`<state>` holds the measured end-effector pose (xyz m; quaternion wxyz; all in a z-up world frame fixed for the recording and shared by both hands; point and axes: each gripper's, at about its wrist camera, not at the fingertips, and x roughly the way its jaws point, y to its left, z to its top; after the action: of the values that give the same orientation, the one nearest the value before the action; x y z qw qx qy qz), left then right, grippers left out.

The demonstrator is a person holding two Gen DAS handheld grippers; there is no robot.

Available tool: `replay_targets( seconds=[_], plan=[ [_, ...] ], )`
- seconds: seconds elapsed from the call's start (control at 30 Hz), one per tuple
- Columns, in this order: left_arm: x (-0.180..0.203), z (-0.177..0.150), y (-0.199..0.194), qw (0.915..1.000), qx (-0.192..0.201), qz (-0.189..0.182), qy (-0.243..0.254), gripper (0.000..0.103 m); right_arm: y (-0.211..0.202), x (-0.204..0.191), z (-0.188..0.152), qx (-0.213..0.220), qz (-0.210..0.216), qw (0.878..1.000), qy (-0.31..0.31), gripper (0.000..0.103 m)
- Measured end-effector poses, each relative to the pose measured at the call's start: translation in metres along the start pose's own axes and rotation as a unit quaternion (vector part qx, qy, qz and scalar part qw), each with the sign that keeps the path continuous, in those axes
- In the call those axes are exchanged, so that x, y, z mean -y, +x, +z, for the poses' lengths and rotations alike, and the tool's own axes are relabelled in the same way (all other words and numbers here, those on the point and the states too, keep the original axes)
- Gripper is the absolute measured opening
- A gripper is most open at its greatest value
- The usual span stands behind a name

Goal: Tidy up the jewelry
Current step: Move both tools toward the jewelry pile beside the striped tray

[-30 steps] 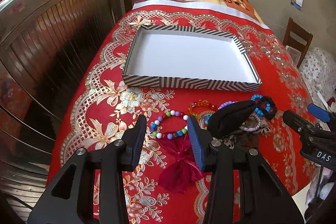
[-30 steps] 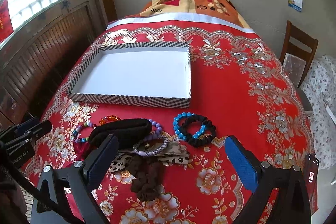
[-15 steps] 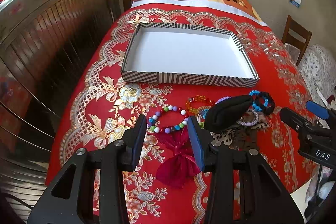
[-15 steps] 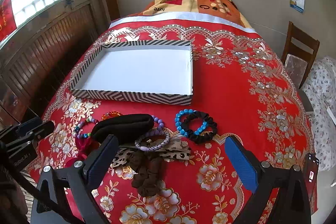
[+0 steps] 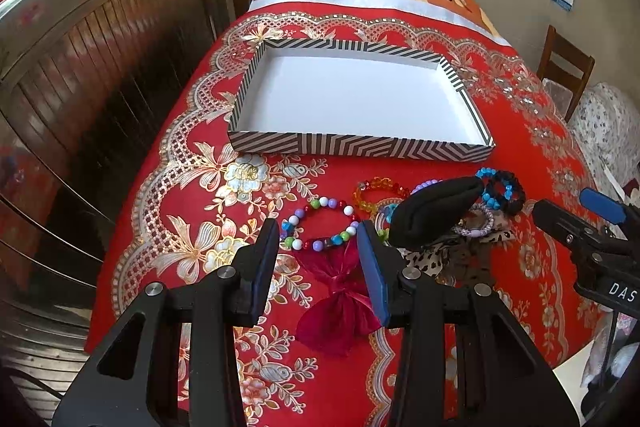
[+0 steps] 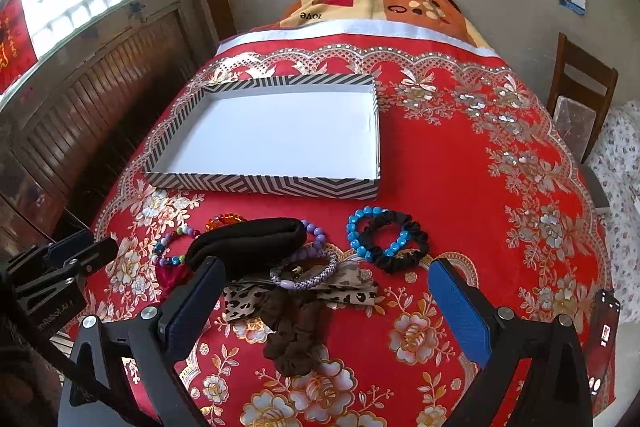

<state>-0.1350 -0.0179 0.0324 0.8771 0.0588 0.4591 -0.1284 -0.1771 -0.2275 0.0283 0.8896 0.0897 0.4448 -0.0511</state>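
Left wrist view: left gripper (image 5: pixel 318 233) released, nothing held, poised over bead bracelet (image 5: pixel 320 223) near tray (image 5: pixel 360 145) front wall. Right gripper (image 6: pixel 326 281) likewise spread, empty. Tray empty. Advise: descend straight, pinch bracelet only, avoid bow (image 5: pixel 340 303) beneath.

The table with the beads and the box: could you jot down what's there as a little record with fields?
surface: red floral tablecloth
box: striped tray, nothing inside
jewelry: multicolour bead bracelet, orange bracelet, blue bead bracelet overlapping black scrunchie
hair items: black headband, red bow, brown scrunchie
left gripper: open, holding nothing
right gripper: open, holding nothing
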Motion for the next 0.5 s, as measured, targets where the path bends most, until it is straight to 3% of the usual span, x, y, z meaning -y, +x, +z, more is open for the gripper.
replay_targets(
  seconds=[0.5],
  plan=[
    [-0.0021,-0.0007,0.003,1.0,-0.001,0.0,-0.003,0.04,0.0021,-0.0017,0.0,-0.002,0.012,1.0,-0.001,0.101]
  ],
)
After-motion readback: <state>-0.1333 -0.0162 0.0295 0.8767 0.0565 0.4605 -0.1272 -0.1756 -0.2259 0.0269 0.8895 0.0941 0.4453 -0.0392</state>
